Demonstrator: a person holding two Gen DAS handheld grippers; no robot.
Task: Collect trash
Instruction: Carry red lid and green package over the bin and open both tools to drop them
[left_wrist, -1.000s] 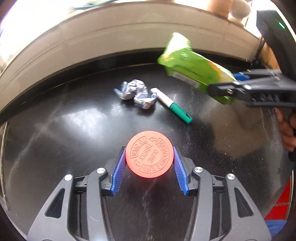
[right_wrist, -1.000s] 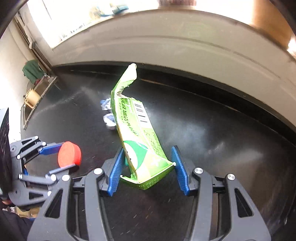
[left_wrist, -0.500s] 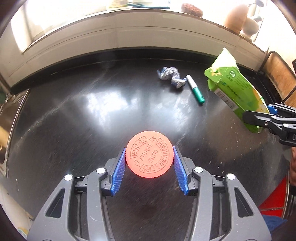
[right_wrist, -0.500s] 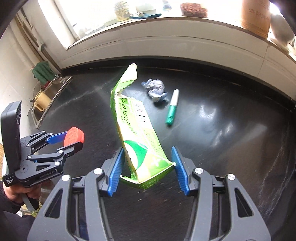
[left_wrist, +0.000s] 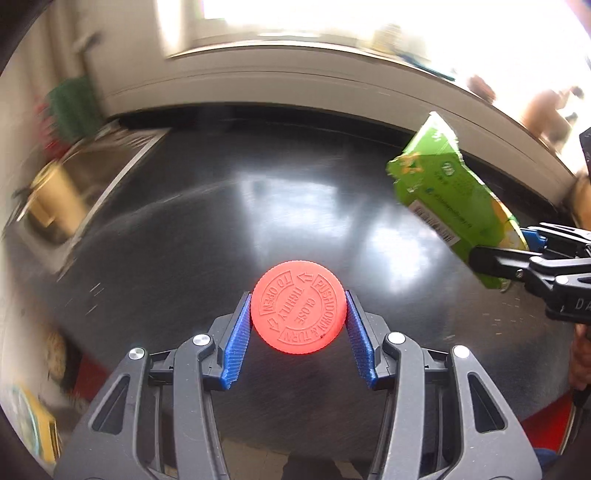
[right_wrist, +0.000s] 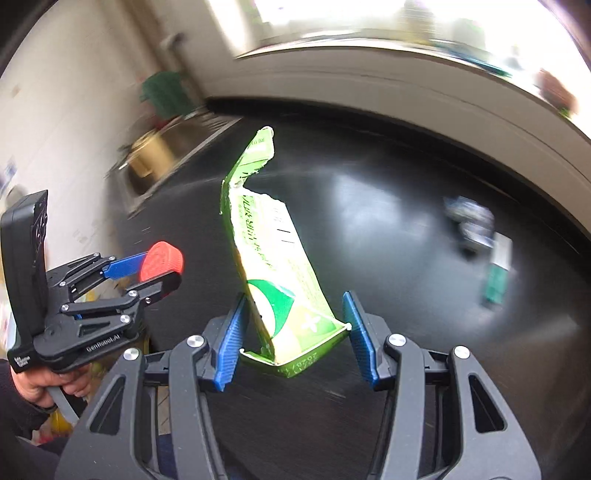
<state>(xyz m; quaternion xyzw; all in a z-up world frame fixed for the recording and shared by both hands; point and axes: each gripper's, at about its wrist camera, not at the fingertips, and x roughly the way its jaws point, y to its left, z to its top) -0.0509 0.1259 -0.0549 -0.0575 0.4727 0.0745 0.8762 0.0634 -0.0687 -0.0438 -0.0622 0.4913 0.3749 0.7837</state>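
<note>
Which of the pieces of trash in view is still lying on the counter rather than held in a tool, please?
The crumpled foil wad, beside the green marker on the black counter. The red cap sits in the left tool, the green carton in the right tool.

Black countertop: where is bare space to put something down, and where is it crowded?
The black countertop is bare across its middle, from the sink edge to the held green carton. It is crowded only at the far right, where the crumpled foil and the green marker lie.

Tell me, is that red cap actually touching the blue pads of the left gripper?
Touching. The left wrist view shows the red cap wedged between both blue pads of the left gripper, no gap either side.
</note>
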